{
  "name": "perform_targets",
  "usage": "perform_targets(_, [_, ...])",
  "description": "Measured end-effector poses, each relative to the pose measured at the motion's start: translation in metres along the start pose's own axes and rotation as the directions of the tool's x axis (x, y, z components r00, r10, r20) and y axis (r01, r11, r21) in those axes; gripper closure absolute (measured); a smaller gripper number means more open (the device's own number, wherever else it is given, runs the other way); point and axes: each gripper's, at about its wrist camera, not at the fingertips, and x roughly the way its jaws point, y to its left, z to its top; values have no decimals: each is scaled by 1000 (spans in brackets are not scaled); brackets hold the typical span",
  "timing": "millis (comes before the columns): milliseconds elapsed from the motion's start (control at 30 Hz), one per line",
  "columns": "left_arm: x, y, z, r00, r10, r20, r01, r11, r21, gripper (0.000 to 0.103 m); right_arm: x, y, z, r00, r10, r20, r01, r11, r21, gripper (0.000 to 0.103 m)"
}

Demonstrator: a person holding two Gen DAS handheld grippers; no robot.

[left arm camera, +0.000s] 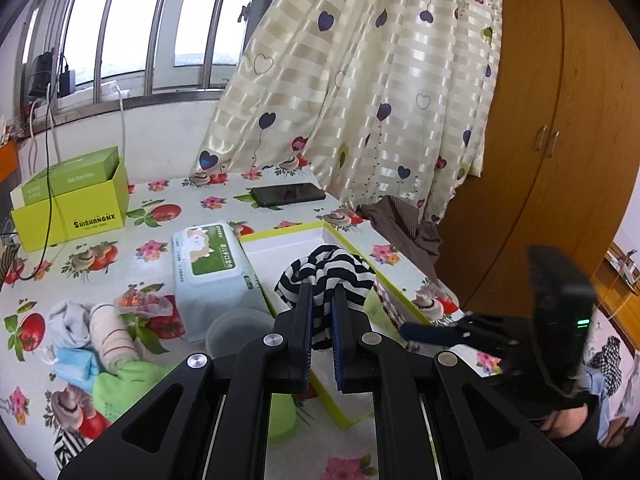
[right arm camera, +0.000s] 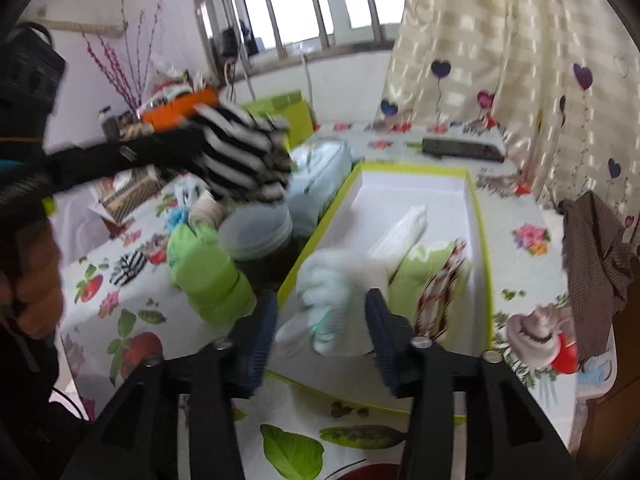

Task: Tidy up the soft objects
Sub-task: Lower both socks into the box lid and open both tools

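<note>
Many soft items [left arm camera: 102,344] crowd the floral tablecloth [left arm camera: 168,196] below barred window [left arm camera: 132,28].

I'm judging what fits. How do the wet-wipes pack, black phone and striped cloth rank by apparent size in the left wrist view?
1. wet-wipes pack, clearly largest.
2. striped cloth and black phone: unsure, since the phone lies farther away and the cloth is bunched.

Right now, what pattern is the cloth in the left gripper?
Black and white stripes on the cloth, clearest in the left wrist view, pinched in the left gripper.
</note>
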Motion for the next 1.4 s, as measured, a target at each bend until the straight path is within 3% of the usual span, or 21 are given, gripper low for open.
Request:
perform_targets(233, [38, -8, 2, 998, 27, -53, -27, 1000, -3, 94, -10, -14, -1, 1000, 8, 28, -8, 1000, 18, 56])
perform_targets(500, [81, -15, 4, 991, 61, -116, -60, 998, 12, 94, -1, -28, -9, 1000, 15, 1, -15, 999, 50, 56])
perform_targets(700, [107, -14, -5, 977, 10, -211, -13, 1000, -11, 87, 7, -34, -14, 999, -8, -40, 11, 998, 68, 55])
perform_targets(867, [98, -15, -9, 979, -9, -204, 7, 1000, -11, 61, 13, -29, -15, 997, -44, -70, 48, 997, 60, 47])
perform_targets(1100, [68, -2, -6, 988, -18, -156, 11, 999, -46, 61, 16, -15, -13, 992, -92, -92, 97, 994, 50, 43])
perform_targets(1400, [32, 10, -12, 994, -31, -106, 25, 998, -58, 61, 41, -5, -10, 967, -197, -158, 203, 979, 22, 43])
